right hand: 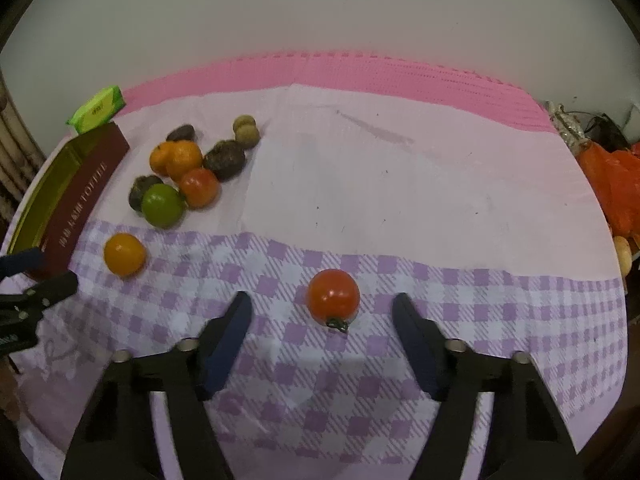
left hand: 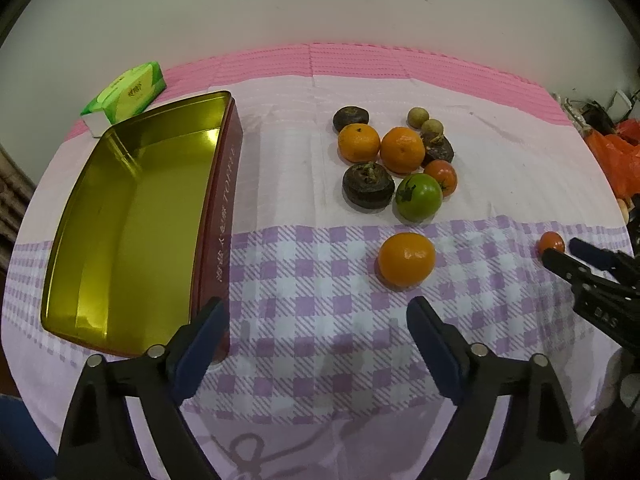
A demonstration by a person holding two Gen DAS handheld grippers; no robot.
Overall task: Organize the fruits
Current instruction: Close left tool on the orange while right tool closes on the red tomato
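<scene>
The counter carried a cloth (right hand: 400, 184), plain pink toward the wall and lilac-checked toward the cameras. An open tin (left hand: 132, 216) with a gold interior and dark red walls stood at the left side of the cloth, holding nothing visible. A green packet (left hand: 128, 94) lay just behind its far end.

A cluster of fruit lay on the plain part of the cloth, well apart from the tin: two oranges (left hand: 359, 143) side by side, a green tomato (left hand: 419, 197) at the near edge, a reddish tomato (left hand: 441, 176) touching it, three dark brown fruits (left hand: 368, 185) and two small tan fruits (left hand: 418, 117) at the far end. A single orange (left hand: 407, 259) lay apart from the cluster on the checked part.

The left gripper (left hand: 318, 322) was held above the checked cloth, near the tin's front corner. Its jaws stood apart and nothing was between them; the single orange lay just beyond its tips.

A red tomato (right hand: 333, 295) lay on the checked part, stem toward the right wrist camera. The right gripper (right hand: 322, 312) was positioned with one finger on each side of this tomato. Its jaws stood apart, with clear gaps between the pads and the tomato.

An orange plastic bag (right hand: 612, 184) lay at the right edge of the counter.
</scene>
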